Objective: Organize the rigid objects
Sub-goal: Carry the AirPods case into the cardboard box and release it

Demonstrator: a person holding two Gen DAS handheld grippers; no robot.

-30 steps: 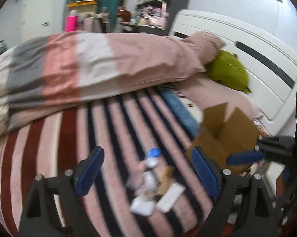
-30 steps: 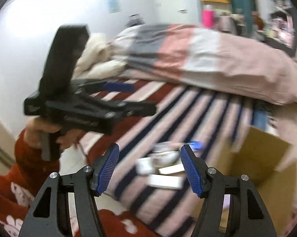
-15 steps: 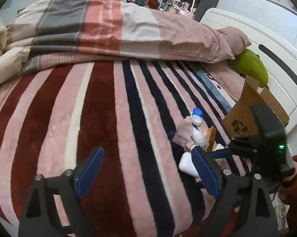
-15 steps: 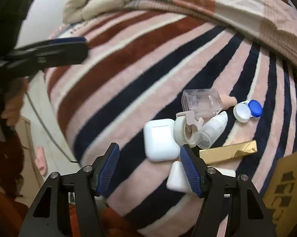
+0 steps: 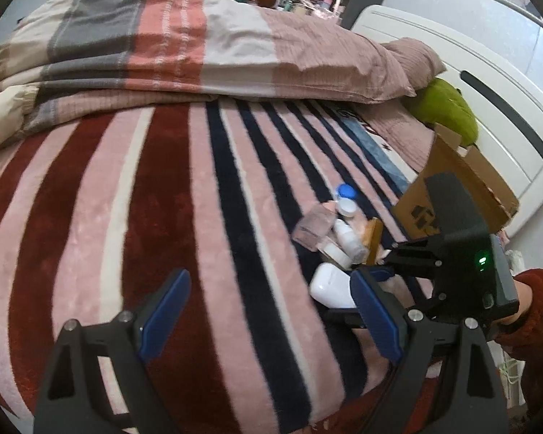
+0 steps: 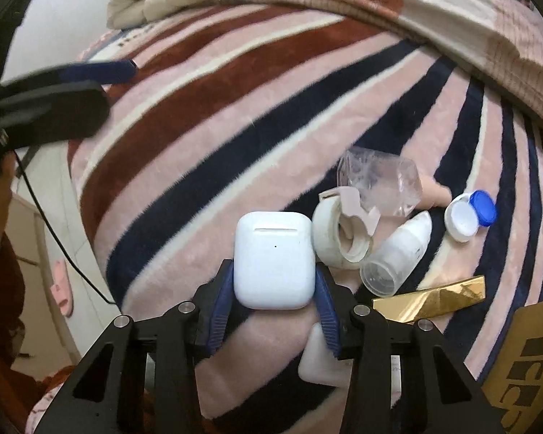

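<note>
A white earbud case [image 6: 274, 258] lies on the striped blanket, and my right gripper [image 6: 274, 289] has a blue pad against each of its sides. Beside it lie a white tape roll [image 6: 338, 235], a clear plastic box [image 6: 380, 184], a small white bottle [image 6: 398, 253], a blue-and-white lens case [image 6: 470, 215], a gold box [image 6: 430, 300] and a second white case [image 6: 318, 361]. In the left wrist view the earbud case [image 5: 331, 285] sits by the right gripper [image 5: 380, 275]. My left gripper [image 5: 268, 314] is open and empty over the blanket, left of the pile.
A cardboard box [image 5: 452, 195] stands open on the bed right of the pile, also at the lower right of the right wrist view [image 6: 524, 361]. A folded quilt [image 5: 199, 54] and green pillow [image 5: 445, 108] lie behind. The bed edge and floor [image 6: 51, 246] are to the left.
My right gripper has come down and forward onto the pile and closed around the white earbud case. My left gripper has drifted a little closer to the pile and stays open.
</note>
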